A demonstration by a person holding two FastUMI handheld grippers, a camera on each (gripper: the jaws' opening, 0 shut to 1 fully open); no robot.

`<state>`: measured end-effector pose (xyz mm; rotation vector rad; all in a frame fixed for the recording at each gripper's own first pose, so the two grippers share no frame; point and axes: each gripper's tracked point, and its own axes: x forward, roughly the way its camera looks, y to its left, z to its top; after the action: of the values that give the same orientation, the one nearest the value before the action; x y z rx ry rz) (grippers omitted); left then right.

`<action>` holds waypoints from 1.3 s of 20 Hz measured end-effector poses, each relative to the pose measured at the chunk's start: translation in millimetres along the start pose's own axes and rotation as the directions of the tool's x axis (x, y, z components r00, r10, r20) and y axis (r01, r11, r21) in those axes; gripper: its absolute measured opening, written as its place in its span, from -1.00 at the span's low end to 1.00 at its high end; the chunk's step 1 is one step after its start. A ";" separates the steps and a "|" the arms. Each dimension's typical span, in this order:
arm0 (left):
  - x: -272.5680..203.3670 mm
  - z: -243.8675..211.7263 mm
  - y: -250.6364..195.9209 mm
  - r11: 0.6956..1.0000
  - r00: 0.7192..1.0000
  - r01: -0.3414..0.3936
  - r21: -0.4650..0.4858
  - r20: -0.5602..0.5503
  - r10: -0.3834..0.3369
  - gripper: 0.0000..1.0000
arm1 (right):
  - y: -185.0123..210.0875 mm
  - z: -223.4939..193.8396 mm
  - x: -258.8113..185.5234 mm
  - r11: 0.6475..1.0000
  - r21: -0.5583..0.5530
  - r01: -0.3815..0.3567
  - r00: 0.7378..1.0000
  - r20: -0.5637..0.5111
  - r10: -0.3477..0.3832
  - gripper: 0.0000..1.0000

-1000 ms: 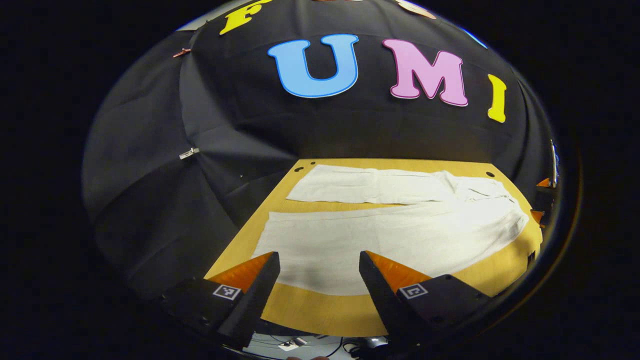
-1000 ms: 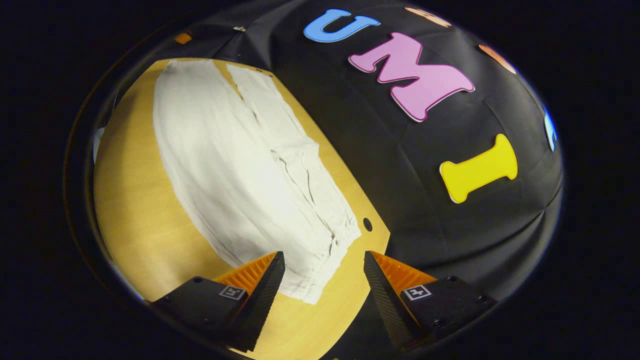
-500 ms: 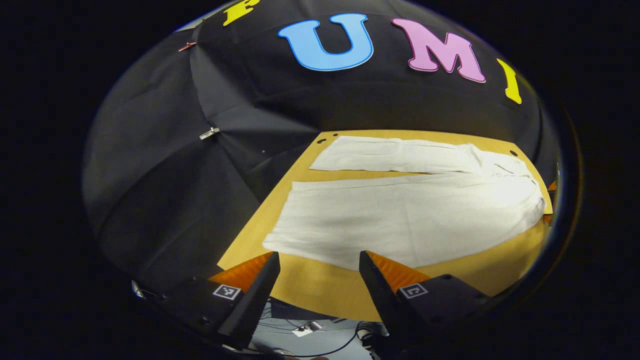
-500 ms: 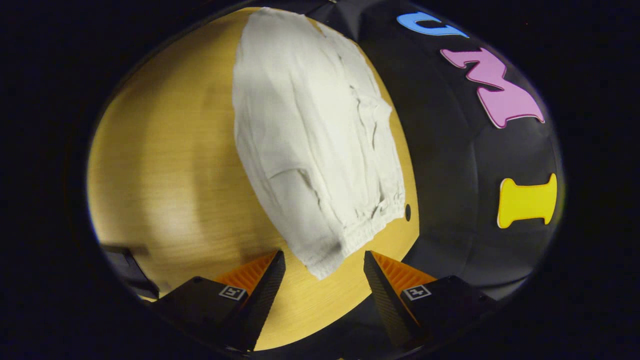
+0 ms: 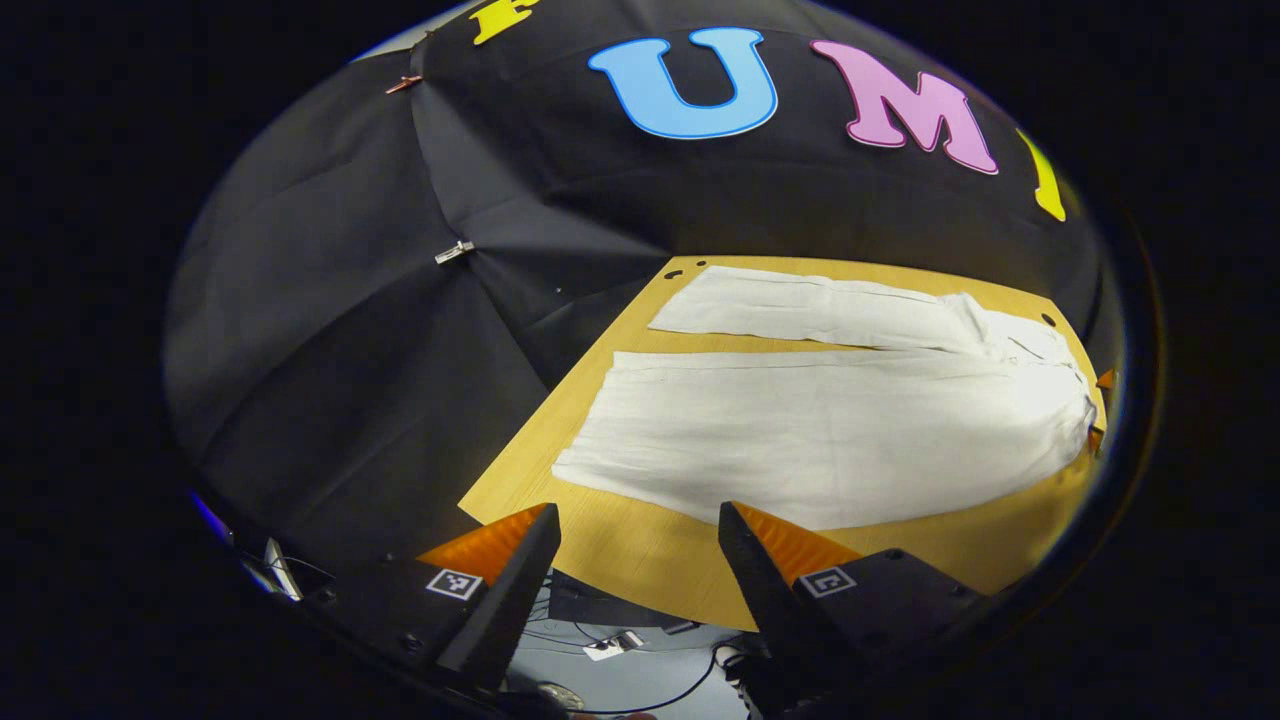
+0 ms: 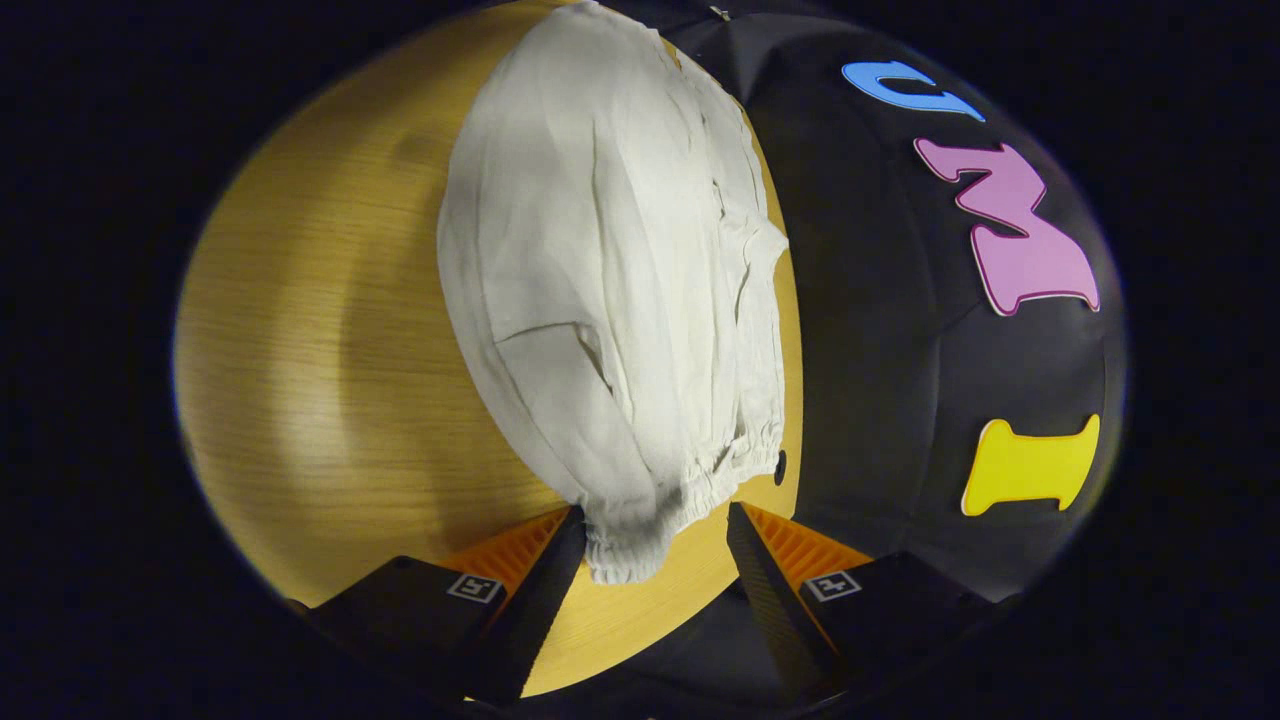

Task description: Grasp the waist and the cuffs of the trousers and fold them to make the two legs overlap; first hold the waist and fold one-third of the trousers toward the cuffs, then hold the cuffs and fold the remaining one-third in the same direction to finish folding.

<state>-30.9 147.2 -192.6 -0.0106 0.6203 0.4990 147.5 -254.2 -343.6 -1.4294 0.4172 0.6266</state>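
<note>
The white trousers (image 5: pixel 840 430) lie flat on the wooden surface (image 5: pixel 640 560), their 2 legs spread side by side with a strip of wood between them, cuffs at the left, waist at the right. My left gripper (image 5: pixel 635 550) hangs over the near edge of the surface, fingers apart, holding nothing, just short of the near leg's cuff (image 5: pixel 590 450). My right gripper (image 6: pixel 650 555) has its fingers apart around the near corner of the gathered waist (image 6: pixel 640 540), not clamped.
</note>
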 end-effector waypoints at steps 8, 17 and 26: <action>34.1 -3.0 28.3 0.976 1.000 -0.023 0.215 0.014 0.020 0.96 | 20.2 2.5 6.1 0.991 0.007 -0.131 0.986 -0.100 0.131 -0.61; 106.2 -30.1 64.5 0.677 0.998 0.063 0.733 -0.028 -0.062 0.96 | 27.9 12.0 -7.5 0.945 -0.101 -0.312 0.944 -0.145 0.296 -0.84; 184.7 -57.5 100.9 0.194 0.989 0.133 0.972 -0.118 -0.089 0.96 | 27.4 16.5 -9.9 0.929 -0.146 -0.339 0.934 -0.165 0.315 -0.84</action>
<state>20.9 309.4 -329.1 1.2155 0.8865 -0.1529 121.0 -238.6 -357.0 -1.5890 0.7383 0.8520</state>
